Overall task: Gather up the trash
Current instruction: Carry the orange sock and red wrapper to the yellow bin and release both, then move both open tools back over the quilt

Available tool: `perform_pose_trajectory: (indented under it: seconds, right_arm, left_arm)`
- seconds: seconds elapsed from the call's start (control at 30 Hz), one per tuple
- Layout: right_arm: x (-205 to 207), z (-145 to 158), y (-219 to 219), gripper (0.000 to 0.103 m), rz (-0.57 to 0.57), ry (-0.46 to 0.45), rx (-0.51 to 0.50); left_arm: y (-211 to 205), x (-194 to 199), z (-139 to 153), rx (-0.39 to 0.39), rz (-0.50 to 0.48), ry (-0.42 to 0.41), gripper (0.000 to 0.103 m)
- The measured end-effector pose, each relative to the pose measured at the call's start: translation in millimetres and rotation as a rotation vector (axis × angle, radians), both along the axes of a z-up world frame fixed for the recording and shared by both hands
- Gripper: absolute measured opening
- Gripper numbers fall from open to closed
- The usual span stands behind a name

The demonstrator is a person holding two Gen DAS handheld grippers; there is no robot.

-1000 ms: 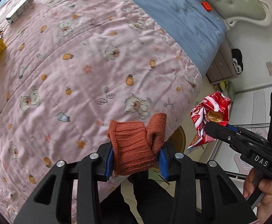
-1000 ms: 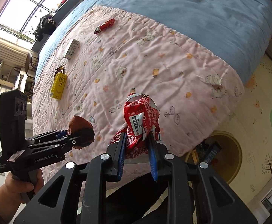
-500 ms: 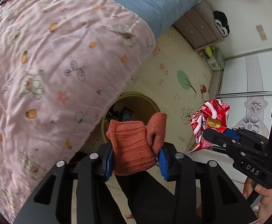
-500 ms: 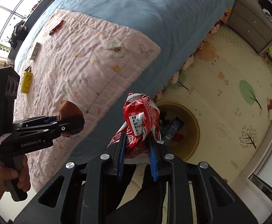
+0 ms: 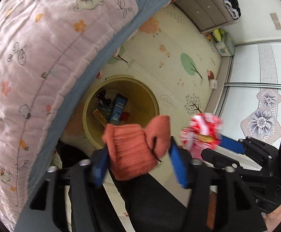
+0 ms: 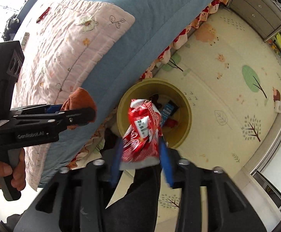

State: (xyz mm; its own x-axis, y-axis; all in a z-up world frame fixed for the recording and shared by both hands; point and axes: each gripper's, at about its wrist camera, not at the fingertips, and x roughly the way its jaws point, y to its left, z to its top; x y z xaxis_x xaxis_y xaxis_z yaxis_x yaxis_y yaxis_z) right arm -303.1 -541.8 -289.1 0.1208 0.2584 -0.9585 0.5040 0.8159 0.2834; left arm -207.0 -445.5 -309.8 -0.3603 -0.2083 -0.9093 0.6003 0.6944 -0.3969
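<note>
Both grippers over round yellow bin beside bed. Left gripper jaws just opening, orange knitted sock apparently loose between. Right gripper jaws just opening around red crinkled wrapper.

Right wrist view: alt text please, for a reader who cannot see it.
The right gripper, fingers just opening, has a red snack wrapper between them above a round yellow bin on the floor beside the bed. At left, the left gripper has an orange knit sock.

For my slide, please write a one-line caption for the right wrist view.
Right gripper, jaws just opening, releases a red snack wrapper above the yellow bin beside the bed.
</note>
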Motion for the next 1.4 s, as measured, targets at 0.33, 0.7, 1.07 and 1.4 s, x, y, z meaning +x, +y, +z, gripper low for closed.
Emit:
perform_pose_trajectory:
  seconds: [0.33, 0.7, 1.07, 1.4]
  right_arm:
    - [-8.0, -2.4, -17.8, 0.047, -0.046, -0.003, 0.021]
    - [25.0, 17.6, -4.7, 0.048, -0.024, -0.055, 0.024]
    - [91.5, 46.0, 44.8, 0.048, 0.036, -0.137, 0.046]
    - [181.0, 72.7, 128.7, 0.048, 0.167, -0.197, 0.031]
  left_arm:
    - [1.3, -4.1, -6.8, 0.037, 0.015, 0.001, 0.081]
    - [29.2, 16.4, 23.7, -0.002, 0.053, -0.061, 0.082]
    - [92.8, 69.3, 61.0, -0.040, 0.158, -0.155, 0.082]
    - [185.9, 140.6, 93.1, -0.050, 0.283, -0.247, 0.082]
